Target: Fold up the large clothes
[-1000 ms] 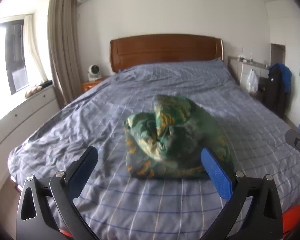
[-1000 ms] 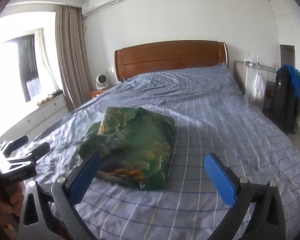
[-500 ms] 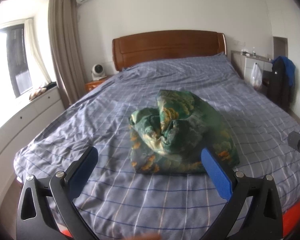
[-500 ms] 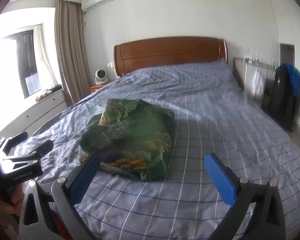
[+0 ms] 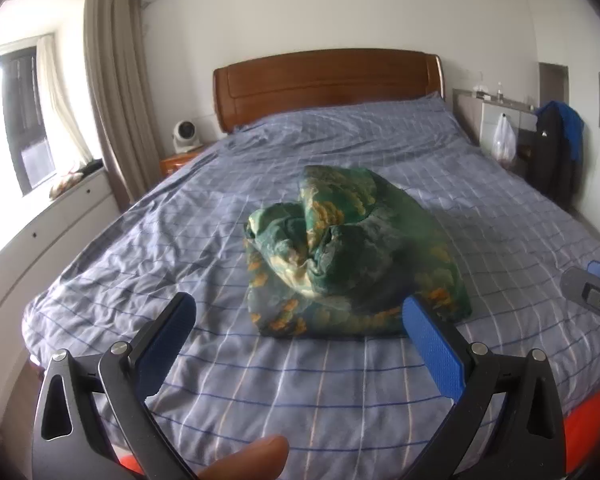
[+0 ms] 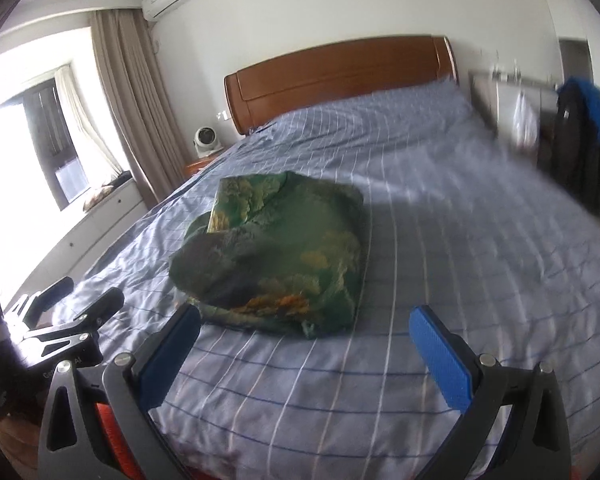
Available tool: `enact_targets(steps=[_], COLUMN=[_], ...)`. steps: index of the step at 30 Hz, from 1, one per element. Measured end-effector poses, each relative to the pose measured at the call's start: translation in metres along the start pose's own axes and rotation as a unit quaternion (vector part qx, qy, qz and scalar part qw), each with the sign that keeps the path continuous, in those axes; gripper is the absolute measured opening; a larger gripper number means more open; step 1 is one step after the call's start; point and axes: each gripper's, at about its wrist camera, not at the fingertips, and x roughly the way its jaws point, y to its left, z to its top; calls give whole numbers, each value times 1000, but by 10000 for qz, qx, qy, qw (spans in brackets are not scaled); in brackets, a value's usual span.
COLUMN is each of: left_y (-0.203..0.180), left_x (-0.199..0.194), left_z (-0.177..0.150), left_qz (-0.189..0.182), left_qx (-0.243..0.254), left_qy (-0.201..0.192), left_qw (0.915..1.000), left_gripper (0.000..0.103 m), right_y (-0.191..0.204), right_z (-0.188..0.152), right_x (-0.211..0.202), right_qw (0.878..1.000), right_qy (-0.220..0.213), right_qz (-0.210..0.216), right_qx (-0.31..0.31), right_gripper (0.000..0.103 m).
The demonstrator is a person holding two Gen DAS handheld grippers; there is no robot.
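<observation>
Green patterned garment [image 5: 352, 256] lies bundled mid-bed [image 5: 180, 240], near end. Left gripper [image 5: 300, 336] and right gripper [image 6: 306, 344] both spread, empty. Fabric judged soft, light, slippery; grasp a loose near edge.

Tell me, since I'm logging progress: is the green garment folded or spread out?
Neither: the green garment lies bunched in a rumpled heap on the bed, with loose twisted folds on top.
</observation>
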Motion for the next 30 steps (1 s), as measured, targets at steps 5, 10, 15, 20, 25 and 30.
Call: enact_targets(steps=[5,10,15,20,25,30], left_y=[3,5,-2,-5,-6,-7], left_x=[5,6,9,8,8,7], left_z=[-1,-2,-6,-13,-14,-15], left_qz=[142,47,172,13,-120,-139], left_qx=[-84,-163,-49,30,6,-30], left_qy=[130,231,515,561,665,723], left_qw=[9998,9996,9985,9984,9977,9973], left_gripper=[103,103,103,103,103,103], right_y=[11,22,31,34,39,43], right_z=[-2,-2,-5,-8,-12,-14], right_x=[-4,0,0,2,4,4], right_qw=[9985,9944,9893,9844,9802,9780], right_qy=[-153,59,176,332,491,521], right_qz=[-366,-822,-1128,-1386,-1526,-1600], right_qx=[-376,-655,-912,-1035,-1160,-1232], right_gripper=[103,103,103,103,103,103])
